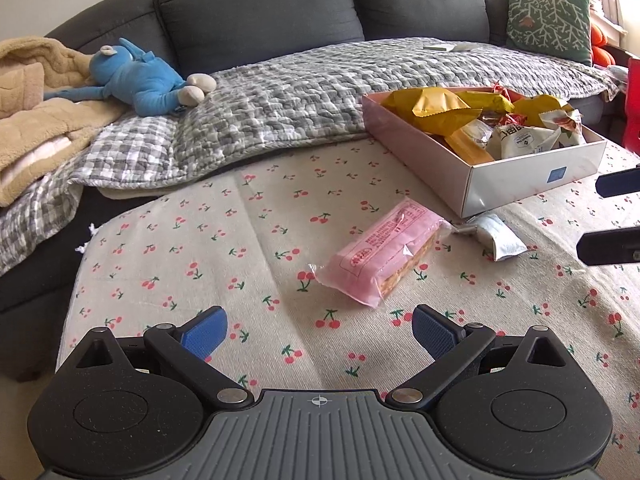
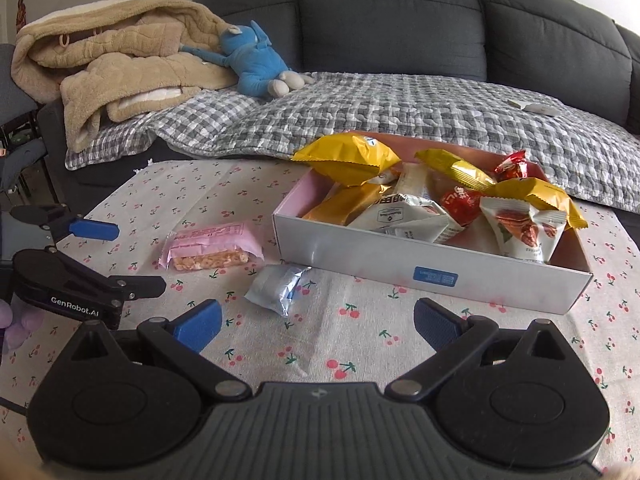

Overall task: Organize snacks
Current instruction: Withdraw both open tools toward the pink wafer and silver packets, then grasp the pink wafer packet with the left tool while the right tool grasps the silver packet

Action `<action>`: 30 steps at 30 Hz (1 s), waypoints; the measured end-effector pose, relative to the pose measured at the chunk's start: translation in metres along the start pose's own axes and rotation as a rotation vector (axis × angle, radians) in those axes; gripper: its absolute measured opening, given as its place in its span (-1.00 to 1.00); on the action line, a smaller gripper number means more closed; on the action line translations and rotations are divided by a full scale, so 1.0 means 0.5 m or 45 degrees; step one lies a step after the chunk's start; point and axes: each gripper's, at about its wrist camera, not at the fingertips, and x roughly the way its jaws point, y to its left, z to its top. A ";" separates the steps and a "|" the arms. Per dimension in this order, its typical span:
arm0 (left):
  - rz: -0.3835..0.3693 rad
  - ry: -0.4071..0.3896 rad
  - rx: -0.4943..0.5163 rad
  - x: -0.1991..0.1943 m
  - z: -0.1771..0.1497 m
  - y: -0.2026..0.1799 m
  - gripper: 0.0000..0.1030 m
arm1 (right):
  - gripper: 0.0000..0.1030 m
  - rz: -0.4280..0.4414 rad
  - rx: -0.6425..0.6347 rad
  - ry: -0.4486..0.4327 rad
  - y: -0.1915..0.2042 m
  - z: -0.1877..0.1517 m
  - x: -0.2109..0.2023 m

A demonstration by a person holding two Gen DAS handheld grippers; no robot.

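A pink-lined white box (image 1: 516, 184) (image 2: 400, 264) holds several snack packets, yellow, white and red. On the cherry-print cloth lie a pink snack bar pack (image 1: 380, 252) (image 2: 212, 246) and a small silver-blue packet (image 1: 494, 234) (image 2: 276, 284), both just outside the box. My left gripper (image 1: 320, 332) is open and empty, a little short of the pink pack; it also shows in the right wrist view (image 2: 116, 256). My right gripper (image 2: 318, 324) is open and empty, near the silver packet and the box front. Its fingers (image 1: 612, 212) show at the right edge of the left wrist view.
A grey sofa (image 2: 384, 20) stands behind the table with a checked quilt (image 1: 280, 92), a blue plush toy (image 1: 136, 80) (image 2: 256, 60), a tan blanket (image 2: 112, 60) and a green cushion (image 1: 548, 20). The table's left edge (image 1: 80, 264) drops off.
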 end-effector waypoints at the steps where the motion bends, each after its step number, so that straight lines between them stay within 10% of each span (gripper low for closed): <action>1: -0.006 -0.003 -0.003 0.007 0.003 0.002 0.93 | 0.98 0.000 -0.005 0.010 0.006 -0.001 0.008; 30: -0.171 -0.041 -0.026 0.085 0.048 -0.019 0.27 | 0.74 -0.094 -0.074 0.039 0.056 0.015 0.104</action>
